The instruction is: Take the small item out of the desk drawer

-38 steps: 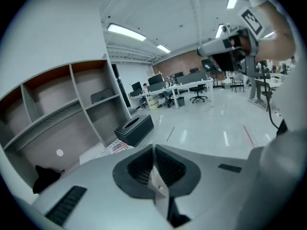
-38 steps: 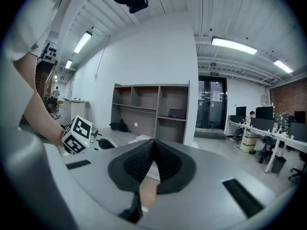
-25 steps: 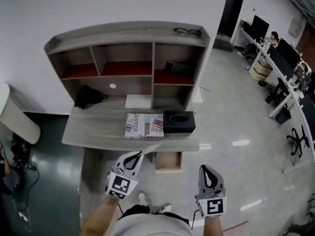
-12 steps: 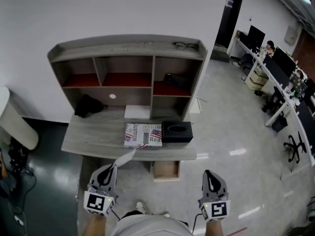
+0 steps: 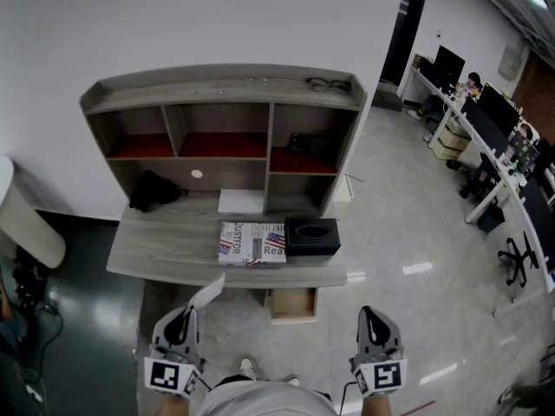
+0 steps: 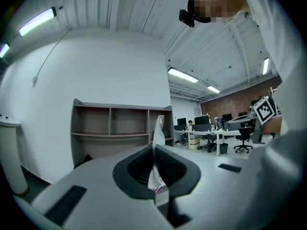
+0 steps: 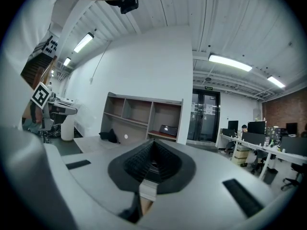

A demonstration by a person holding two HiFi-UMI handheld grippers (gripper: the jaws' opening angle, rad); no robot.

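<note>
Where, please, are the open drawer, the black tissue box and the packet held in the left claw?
open drawer (image 5: pixel 295 304), head view, its wooden bottom.
black tissue box (image 5: pixel 312 237), head view, top face.
packet (image 6: pixel 158 128), left gripper view, upper half.

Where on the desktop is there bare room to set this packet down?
The left half of the desktop is bare, bordered by the black bundle behind and the printed box on its right. The right half is crowded: printed box, black tissue box, white pad behind them.
</note>
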